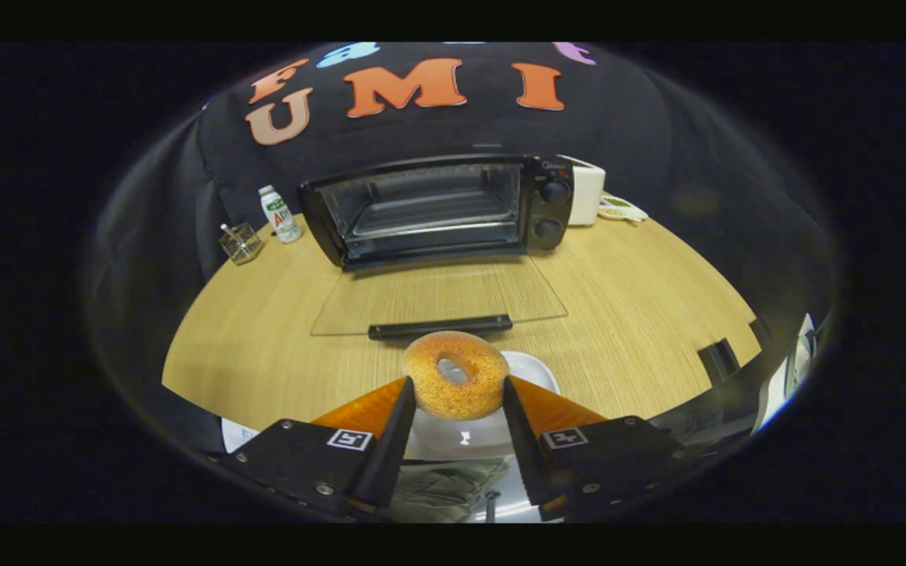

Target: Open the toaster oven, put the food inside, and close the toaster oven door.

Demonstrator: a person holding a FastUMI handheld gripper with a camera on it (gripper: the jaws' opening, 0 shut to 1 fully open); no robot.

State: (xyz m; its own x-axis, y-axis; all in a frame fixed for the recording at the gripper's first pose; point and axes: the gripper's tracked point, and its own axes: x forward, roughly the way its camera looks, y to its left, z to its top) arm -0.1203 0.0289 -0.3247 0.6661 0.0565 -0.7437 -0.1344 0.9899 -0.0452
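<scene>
The orange-fingered gripper (457, 393) pinches the golden-brown sesame bagel (456, 384) by its outer sides, above a white ceramic plate (535, 373) near the worktop's front edge. It looks light, slightly soft, crumbly; gentle pressure should do. Ahead, the black toaster oven (437, 208) has its glass door (437, 297) folded flat.

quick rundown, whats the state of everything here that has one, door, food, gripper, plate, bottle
black toaster oven: open, nothing on its rack
glass oven door: folded down flat over the wooden table
golden bagel: gripped between the fingers, lifted above the plate
orange-fingered gripper: shut on the bagel
white plate: bare under the bagel
small white bottle: upright, cap on
</scene>
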